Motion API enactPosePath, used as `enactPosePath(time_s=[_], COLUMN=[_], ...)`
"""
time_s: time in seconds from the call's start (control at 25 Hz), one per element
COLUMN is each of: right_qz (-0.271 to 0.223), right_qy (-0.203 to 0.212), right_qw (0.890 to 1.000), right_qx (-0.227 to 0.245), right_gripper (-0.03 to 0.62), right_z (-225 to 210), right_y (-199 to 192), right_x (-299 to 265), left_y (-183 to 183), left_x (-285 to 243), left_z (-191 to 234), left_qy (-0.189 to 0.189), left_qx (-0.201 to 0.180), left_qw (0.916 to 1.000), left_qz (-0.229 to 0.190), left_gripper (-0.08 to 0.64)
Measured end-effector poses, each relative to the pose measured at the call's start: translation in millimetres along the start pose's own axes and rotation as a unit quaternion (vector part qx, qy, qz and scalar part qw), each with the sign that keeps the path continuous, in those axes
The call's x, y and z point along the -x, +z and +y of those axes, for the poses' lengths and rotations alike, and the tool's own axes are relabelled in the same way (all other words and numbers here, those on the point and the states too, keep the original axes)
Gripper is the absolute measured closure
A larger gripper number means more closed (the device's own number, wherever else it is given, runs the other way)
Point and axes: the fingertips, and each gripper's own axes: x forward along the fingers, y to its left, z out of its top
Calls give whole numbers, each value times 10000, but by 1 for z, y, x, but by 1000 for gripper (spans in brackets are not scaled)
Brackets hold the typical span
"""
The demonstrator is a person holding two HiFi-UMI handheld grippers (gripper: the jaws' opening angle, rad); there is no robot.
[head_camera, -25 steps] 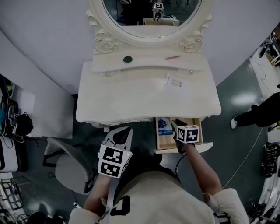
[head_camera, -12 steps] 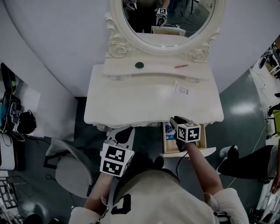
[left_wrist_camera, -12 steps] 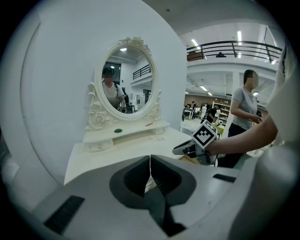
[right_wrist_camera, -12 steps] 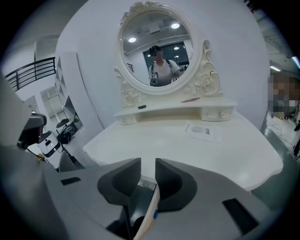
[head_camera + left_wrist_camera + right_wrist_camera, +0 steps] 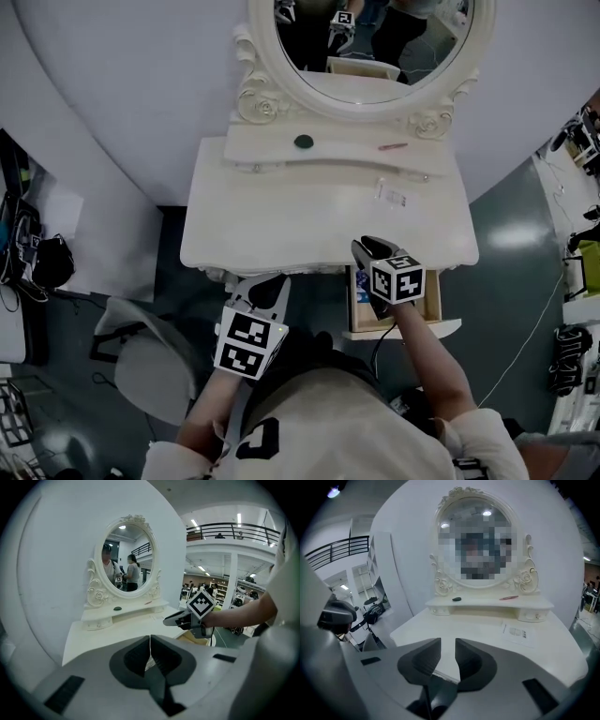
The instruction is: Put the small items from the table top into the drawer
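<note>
A person at a white dressing table holds the right gripper [image 5: 364,247] over the front edge of the counter [image 5: 272,220], just above the open drawer [image 5: 431,327]. Its jaws are spread with a clear gap and nothing between them. The left gripper [image 5: 269,284] hangs low in front of the counter, jaws pressed together and empty. Something blue [image 5: 358,278] shows in the drawer beside the right gripper, mostly hidden, which suggests at least one item is already put away. Three small things are left out. A clear printed packet [image 5: 392,196] lies flat on the counter, right of centre. A dark green piece [image 5: 304,142] and a thin red stick [image 5: 393,147] sit on the raised shelf [image 5: 347,157] below the mirror [image 5: 375,37]. All three are well apart from the drawer, so the job looks under way but far from finished. The packet lies nearest the empty right gripper.
</note>
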Motion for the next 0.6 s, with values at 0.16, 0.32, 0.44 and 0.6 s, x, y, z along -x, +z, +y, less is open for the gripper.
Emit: enactPosePath(time_s=[0.16, 0.32, 0.44, 0.6], right_qz=[-134, -245, -207, 98], right_qy=[218, 413, 605, 903], right_qw=[9995, 9986, 9976, 9948], right_qx=[173, 237, 262, 453], right_gripper=[485, 486, 486, 486], right_z=[1, -4, -5, -8], right_y=[20, 33, 34, 27], right_x=[-2, -3, -4, -9], left_y=[8, 14, 20, 23], left_x=[-6, -8, -9, -14], left_z=[-6, -11, -16, -31], left_qy=[107, 282, 431, 569], left_qx=[14, 41, 56, 43], left_qw=[9999, 9996, 9990, 9983], left_qz=[12, 36, 50, 145], left_gripper=[502, 503, 503, 503])
